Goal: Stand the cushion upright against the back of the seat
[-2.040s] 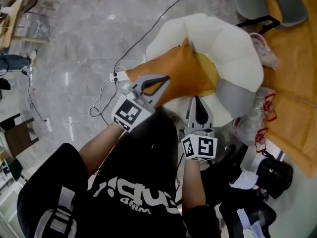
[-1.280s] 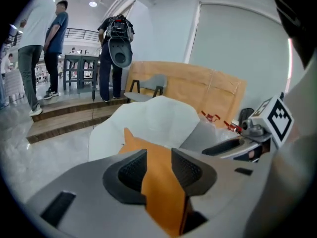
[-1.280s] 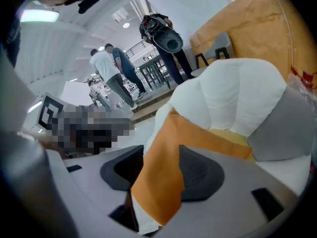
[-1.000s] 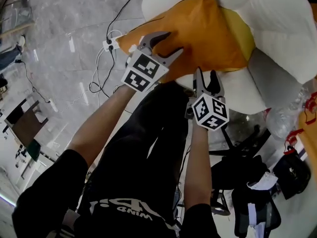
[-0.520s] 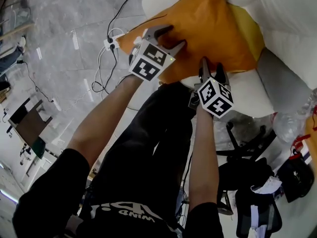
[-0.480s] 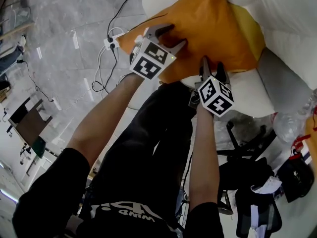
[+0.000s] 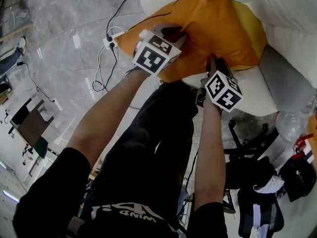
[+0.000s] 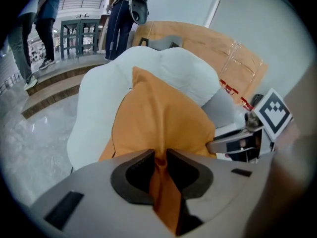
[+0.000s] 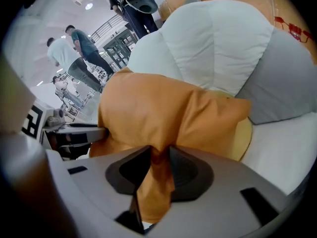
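The orange cushion lies, seemingly slumped, on the white seat at upper centre. The fingers of the left gripper and right gripper have just been closing and pinch its near-edge fabric.

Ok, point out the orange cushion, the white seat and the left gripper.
orange cushion [image 7: 218,29], head view, middle of its upper face.
white seat [image 9: 218,43], right gripper view, padded backrest.
left gripper [image 8: 159,156], left gripper view, between jaws that just closed on cushion fabric.
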`<state>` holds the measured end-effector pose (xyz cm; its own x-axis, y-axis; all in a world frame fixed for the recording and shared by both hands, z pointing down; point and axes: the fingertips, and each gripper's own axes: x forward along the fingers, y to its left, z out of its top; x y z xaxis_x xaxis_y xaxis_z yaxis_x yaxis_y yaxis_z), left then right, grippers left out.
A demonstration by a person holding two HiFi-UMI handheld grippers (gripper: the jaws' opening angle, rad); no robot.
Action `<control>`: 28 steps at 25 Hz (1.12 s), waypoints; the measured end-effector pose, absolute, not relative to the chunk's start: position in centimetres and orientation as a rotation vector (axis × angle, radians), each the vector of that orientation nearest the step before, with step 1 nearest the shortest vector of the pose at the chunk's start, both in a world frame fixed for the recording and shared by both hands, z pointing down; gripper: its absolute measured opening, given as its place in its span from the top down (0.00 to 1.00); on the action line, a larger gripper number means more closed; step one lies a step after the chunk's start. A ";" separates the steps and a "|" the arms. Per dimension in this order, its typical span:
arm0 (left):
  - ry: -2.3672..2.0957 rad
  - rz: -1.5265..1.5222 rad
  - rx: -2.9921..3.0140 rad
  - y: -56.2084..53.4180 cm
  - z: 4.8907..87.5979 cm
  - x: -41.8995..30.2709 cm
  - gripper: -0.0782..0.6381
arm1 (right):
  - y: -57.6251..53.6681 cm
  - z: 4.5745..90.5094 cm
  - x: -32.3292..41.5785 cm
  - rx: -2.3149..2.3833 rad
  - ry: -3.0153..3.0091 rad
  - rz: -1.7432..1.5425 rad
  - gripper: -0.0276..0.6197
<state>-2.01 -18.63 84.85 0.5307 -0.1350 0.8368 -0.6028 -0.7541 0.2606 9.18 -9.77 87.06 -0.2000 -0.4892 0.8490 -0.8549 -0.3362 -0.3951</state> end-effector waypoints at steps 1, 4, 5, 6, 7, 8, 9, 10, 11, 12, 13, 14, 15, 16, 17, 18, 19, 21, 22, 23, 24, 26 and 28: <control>-0.594 1.152 2.223 -18.5 84.9 -2.0 0.78 | -9.7 87.0 9.1 1.733 -1.571 1.548 0.77; -0.579 1.124 2.192 -18.2 85.0 -1.9 0.84 | -9.7 86.9 8.9 1.750 -1.589 1.549 0.89; -0.569 1.107 2.178 -18.0 84.9 -1.9 0.85 | -9.7 86.7 8.8 1.757 -1.600 1.554 0.91; -0.557 1.088 2.162 -17.9 84.7 -1.9 0.85 | -9.7 86.6 8.7 1.759 -1.614 1.560 0.91; -0.546 1.071 2.148 -17.8 84.5 -2.0 0.86 | -9.7 86.4 8.5 1.757 -1.629 1.565 0.91; -0.538 1.061 2.141 -17.7 84.2 -2.1 0.86 | -9.6 86.2 8.4 1.749 -1.644 1.568 0.92; -0.534 1.059 2.140 -17.7 84.0 -2.2 0.86 | -9.6 86.0 8.3 1.740 -1.657 1.568 0.92; -0.531 1.063 2.143 -17.6 83.8 -2.3 0.86 | -9.5 85.8 8.3 1.733 -1.668 1.566 0.92; -0.528 1.066 2.144 -17.6 83.5 -2.3 0.86 | -9.5 85.5 8.3 1.731 -1.676 1.565 0.92; -0.525 1.067 2.144 -17.5 83.2 -2.2 0.86 | -9.4 85.2 8.3 1.731 -1.683 1.566 0.92; -0.521 1.067 2.141 -17.4 82.8 -2.3 0.86 | -9.3 84.9 8.3 1.733 -1.691 1.569 0.92; -0.517 1.067 2.138 -17.3 82.5 -2.4 0.86 | -9.1 84.5 8.1 1.733 -1.701 1.574 0.92; -0.513 1.070 2.135 -17.1 82.2 -2.6 0.86 | -8.9 84.2 7.9 1.730 -1.712 1.579 0.91; -0.510 1.076 2.133 -16.9 81.8 -2.7 0.86 | -8.7 83.8 7.7 1.726 -1.723 1.581 0.92; -0.508 1.081 2.134 -16.8 81.4 -2.9 0.86 | -8.5 83.4 7.6 1.721 -1.733 1.578 0.92; -0.508 1.084 2.136 -16.5 81.0 -3.0 0.86 | -8.3 82.9 7.5 1.717 -1.743 1.570 0.92; -0.508 1.083 2.139 -16.3 80.5 -3.0 0.86 | -8.1 82.3 7.6 1.718 -1.753 1.558 0.92; -0.505 1.071 2.152 -16.0 79.2 -2.7 0.86 | -7.9 80.7 7.9 1.733 -1.775 1.522 0.92; -0.503 1.061 2.163 -15.9 78.5 -2.4 0.86 | -7.9 79.8 8.2 1.747 -1.786 1.501 0.92; -0.501 1.049 2.176 -15.9 77.7 -2.0 0.86 | -7.9 78.8 8.7 1.764 -1.795 1.478 0.91; -0.500 1.035 2.191 -15.9 76.8 -1.5 0.86 | -8.0 77.7 9.3 1.783 -1.803 1.454 0.92; -0.500 1.003 2.226 -16.2 74.9 -0.3 0.86 | -8.3 75.6 10.6 1.824 -1.817 1.401 0.91; -0.497 0.970 2.268 -16.5 73.1 1.3 0.86 | -8.7 73.6 12.2 1.867 -1.826 1.340 0.91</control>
<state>1.31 -16.52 73.09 0.6604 -0.0968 0.7447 -0.5479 -0.7403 0.3896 12.24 -8.71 73.61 -0.1778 -0.6896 0.7020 -0.8766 -0.2132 -0.4315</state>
